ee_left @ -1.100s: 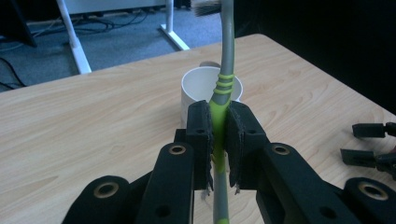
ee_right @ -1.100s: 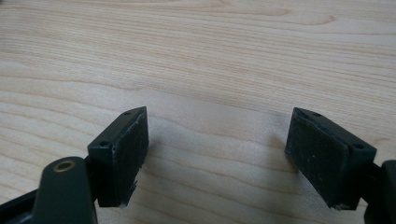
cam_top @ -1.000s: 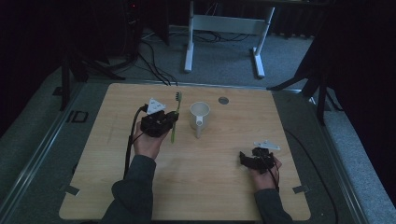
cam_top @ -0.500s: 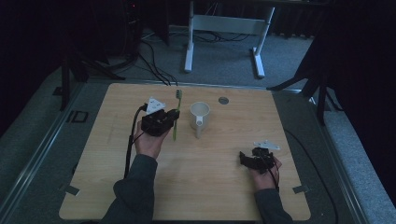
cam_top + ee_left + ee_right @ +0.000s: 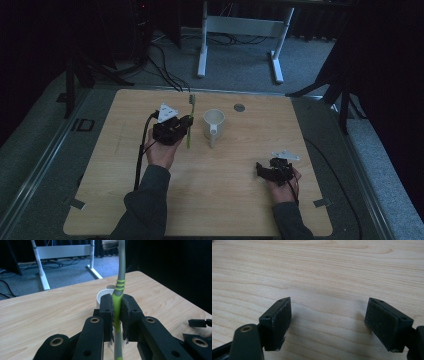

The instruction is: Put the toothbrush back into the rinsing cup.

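Green toothbrush [image 5: 118, 296]: clamped upright in left gripper [image 5: 117, 312], just left of the white mug [image 5: 213, 123]
Right gripper [image 5: 328, 322]: fingers spread, nothing between, over tabletop [image 5: 225, 200], well right of mug

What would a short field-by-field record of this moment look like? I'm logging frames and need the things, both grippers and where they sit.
surface: wooden table
left gripper: shut on the toothbrush
toothbrush: green and grey, bristles at the far end, held at the handle
cup: white, upright, just right of the toothbrush in the high view
right gripper: open, nothing between its jaws, low over bare wood near the table's right front
small disc: on the table beyond the cup
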Demonstrator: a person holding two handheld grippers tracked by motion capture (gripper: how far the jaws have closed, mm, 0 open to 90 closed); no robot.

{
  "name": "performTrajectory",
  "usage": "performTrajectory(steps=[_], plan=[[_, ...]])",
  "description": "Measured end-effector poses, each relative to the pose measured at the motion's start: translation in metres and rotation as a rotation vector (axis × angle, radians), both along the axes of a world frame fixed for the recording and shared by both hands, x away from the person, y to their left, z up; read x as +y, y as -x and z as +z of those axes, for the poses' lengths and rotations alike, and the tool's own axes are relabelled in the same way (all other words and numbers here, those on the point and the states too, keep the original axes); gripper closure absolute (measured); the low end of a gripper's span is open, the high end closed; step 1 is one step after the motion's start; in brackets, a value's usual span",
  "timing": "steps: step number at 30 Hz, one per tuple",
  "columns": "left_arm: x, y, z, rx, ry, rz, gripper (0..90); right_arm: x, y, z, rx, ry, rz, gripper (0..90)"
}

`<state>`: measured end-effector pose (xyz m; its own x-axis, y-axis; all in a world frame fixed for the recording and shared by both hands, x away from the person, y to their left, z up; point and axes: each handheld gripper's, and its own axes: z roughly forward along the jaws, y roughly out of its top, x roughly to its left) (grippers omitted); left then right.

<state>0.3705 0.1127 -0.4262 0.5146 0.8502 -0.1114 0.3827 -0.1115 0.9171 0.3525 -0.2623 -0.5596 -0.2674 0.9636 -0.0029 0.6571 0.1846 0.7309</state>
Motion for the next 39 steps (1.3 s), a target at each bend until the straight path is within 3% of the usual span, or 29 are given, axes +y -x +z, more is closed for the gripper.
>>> performTrajectory(steps=[21, 39], plan=[[-0.006, -0.005, 0.004, -0.057, 0.009, -0.011, 80.1, 0.000, 0.000, 0.000, 0.001, 0.000, 0.002, 20.9], [-0.010, -0.011, 0.002, -0.065, 0.016, -0.035, 80.1, 0.000, 0.000, 0.000, 0.001, 0.000, 0.003, 20.9]])
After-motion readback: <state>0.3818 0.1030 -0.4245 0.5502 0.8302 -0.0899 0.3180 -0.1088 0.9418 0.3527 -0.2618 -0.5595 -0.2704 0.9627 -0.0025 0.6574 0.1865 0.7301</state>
